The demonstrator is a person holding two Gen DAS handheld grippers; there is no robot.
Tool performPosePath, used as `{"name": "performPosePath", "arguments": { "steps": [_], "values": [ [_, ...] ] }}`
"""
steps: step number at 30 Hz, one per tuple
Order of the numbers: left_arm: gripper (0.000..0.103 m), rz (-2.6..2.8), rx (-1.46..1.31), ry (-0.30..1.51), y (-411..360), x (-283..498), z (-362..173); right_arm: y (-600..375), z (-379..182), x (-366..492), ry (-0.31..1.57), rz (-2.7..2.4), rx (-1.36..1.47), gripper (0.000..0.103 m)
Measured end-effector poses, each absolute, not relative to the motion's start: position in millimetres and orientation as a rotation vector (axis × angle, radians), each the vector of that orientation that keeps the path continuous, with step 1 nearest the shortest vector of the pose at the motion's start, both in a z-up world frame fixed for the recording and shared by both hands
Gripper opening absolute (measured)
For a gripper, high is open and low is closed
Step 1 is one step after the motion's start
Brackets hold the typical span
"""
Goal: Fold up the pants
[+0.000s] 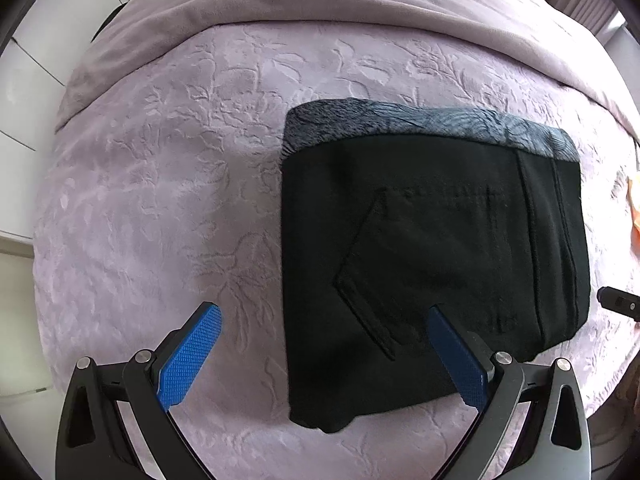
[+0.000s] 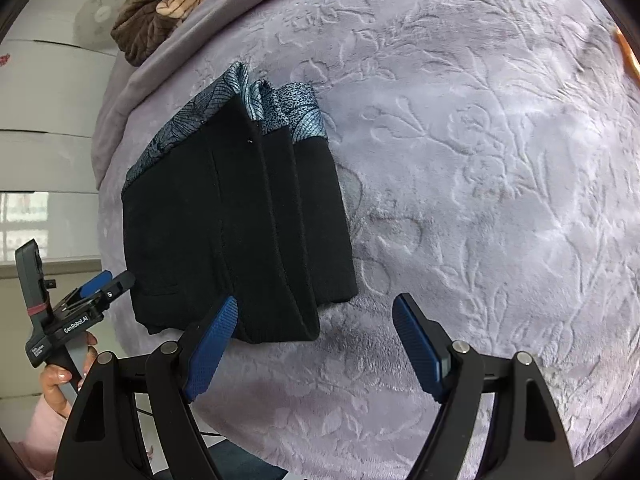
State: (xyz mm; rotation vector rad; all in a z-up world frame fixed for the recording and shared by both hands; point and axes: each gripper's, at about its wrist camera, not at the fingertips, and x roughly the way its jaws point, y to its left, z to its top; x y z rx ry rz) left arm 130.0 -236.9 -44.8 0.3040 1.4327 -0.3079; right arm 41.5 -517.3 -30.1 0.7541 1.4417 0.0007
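Your left gripper [image 1: 324, 356] is spread wide w/ nothing between the blue pads [image 1: 192, 356]; it points down over the near-left corner of the pants [image 1: 432, 264], one pad over bare blanket [image 1: 160, 184], the other over the black cloth. Whether that pad touches the cloth, can't tell. Your right gripper [image 2: 314, 344] is also released, jaws wide apart, empty; its left pad sits at the near edge of the pants [image 2: 232, 232], the right pad over bare blanket [image 2: 480, 160].

The pants lie folded into a compact black rectangle on the mauve embossed blanket, approx. mid-bed, w/ a grey-blue patterned lining [image 1: 420, 120] showing along the far edge (folded layers stack visibly in the right wrist view). A back pocket seam [image 1: 360, 280] faces up.

Your hand [image 2: 60, 384] grips the left tool's handle at the bed's edge. Beyond the pants, a brown and tan throw [image 2: 160, 12] is bunched up at the far side.
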Motion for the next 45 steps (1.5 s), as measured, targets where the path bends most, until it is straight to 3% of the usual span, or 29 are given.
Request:
{"name": "performPosePath", "arguments": {
  "steps": [19, 32, 36, 39, 45],
  "values": [
    [0.103, -0.628, -0.044, 1.501, -195, 176, -80, -547, -64, 75, 1.417, 0.183, 0.813, 0.083],
    [0.103, -0.795, -0.09, 1.538, -230, 181, -116, -549, -107, 105, 1.338, 0.468, 1.014, 0.084],
    [0.08, -0.784, -0.097, 1.489, -234, 174, -101, -536, -113, 111, 1.398, 0.426, 0.994, 0.077],
    [0.068, -0.774, -0.097, 1.466, -232, 169, -80, -536, -99, 104, 1.382, 0.409, 1.034, 0.055],
    [0.064, -0.767, -0.137, 1.467, -217, 161, -47, -537, -65, 86, 1.338, 0.44, 1.141, 0.046]
  ]
}}
